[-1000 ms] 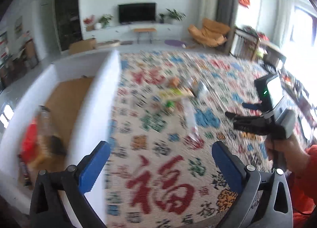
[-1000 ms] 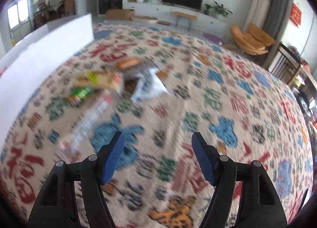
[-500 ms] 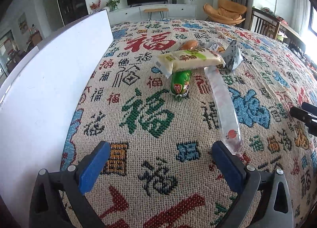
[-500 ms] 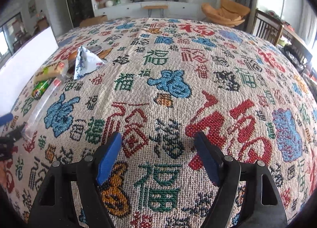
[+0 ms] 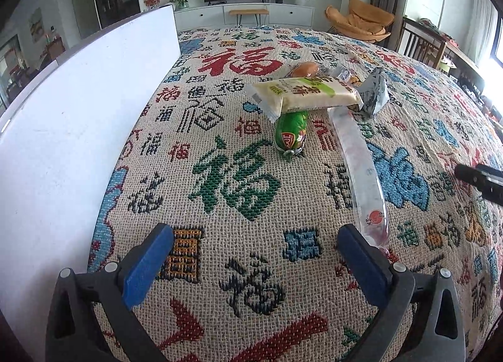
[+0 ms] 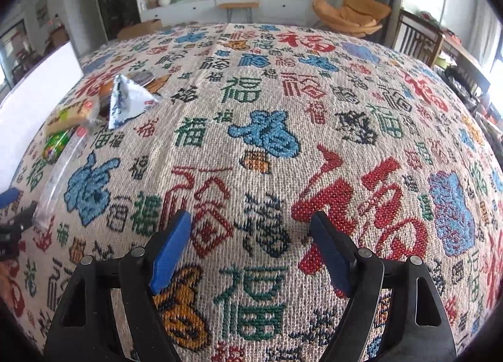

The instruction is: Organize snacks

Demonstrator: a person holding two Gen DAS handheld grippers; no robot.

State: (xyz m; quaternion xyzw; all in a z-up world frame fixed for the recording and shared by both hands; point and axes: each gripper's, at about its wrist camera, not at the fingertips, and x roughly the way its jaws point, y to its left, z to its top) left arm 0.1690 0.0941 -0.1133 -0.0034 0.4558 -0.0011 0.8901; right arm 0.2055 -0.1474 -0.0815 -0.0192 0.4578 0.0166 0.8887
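A small heap of snacks lies on the patterned cloth. A cream and green packet point(image 5: 305, 93) rests across a green sausage pack point(image 5: 290, 135). A long clear packet point(image 5: 361, 170) runs toward me, its near end just beyond the right finger of my left gripper point(image 5: 254, 245), which is open with nothing between its fingers. Behind the heap are a silver triangular pouch point(image 5: 374, 95) and an orange bun point(image 5: 306, 69). My right gripper point(image 6: 251, 223) hovers over bare cloth to the right of the heap, its jaws opening and empty. From it the pouch point(image 6: 125, 101) and the clear packet point(image 6: 59, 173) show at far left.
A tall white box wall point(image 5: 78, 110) stands along the left of the cloth. The right gripper's tip point(image 5: 478, 178) pokes in at the right edge of the left wrist view. A TV unit, plants and chairs are beyond the table.
My left gripper swung from above the white box down to the cloth in front of the snacks, then held still. My right gripper slid right, away from the heap, and its jaws widened.
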